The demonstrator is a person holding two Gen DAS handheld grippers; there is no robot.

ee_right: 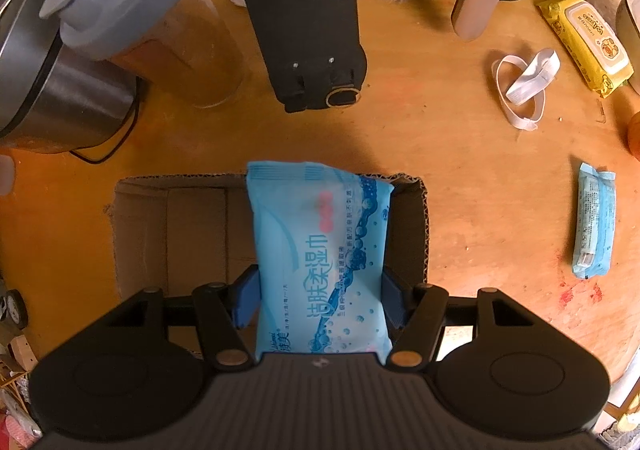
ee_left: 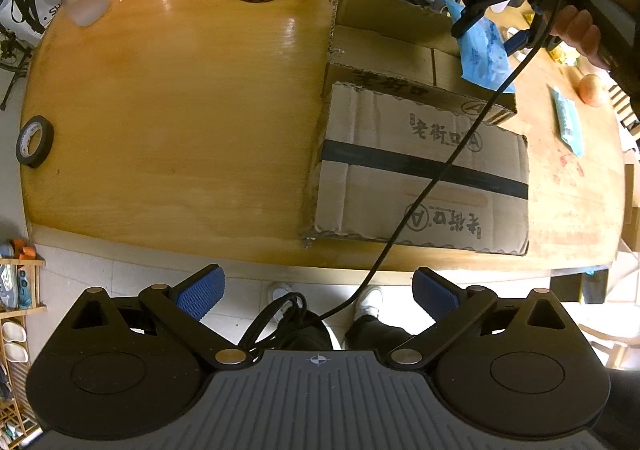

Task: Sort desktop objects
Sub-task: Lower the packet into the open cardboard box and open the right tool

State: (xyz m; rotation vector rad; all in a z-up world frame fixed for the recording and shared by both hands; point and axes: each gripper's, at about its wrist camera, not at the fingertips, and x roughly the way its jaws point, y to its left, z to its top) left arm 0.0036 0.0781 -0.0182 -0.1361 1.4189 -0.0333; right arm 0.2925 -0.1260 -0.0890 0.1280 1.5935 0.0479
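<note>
Jaws spread wide on left gripper (ee_left: 318,292), holding nothing — back from cardboard box (ee_left: 420,166). Right gripper (ee_right: 320,300) clamped on blue wipes pack (ee_right: 320,250), held above box's open compartment — second blue pack (ee_right: 594,220) lying right of box.

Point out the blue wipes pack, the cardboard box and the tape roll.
blue wipes pack (ee_right: 320,250), right wrist view, middle of its printed front.
cardboard box (ee_right: 192,226), right wrist view, bare inside floor.
tape roll (ee_left: 34,141), left wrist view, black outer band.
</note>
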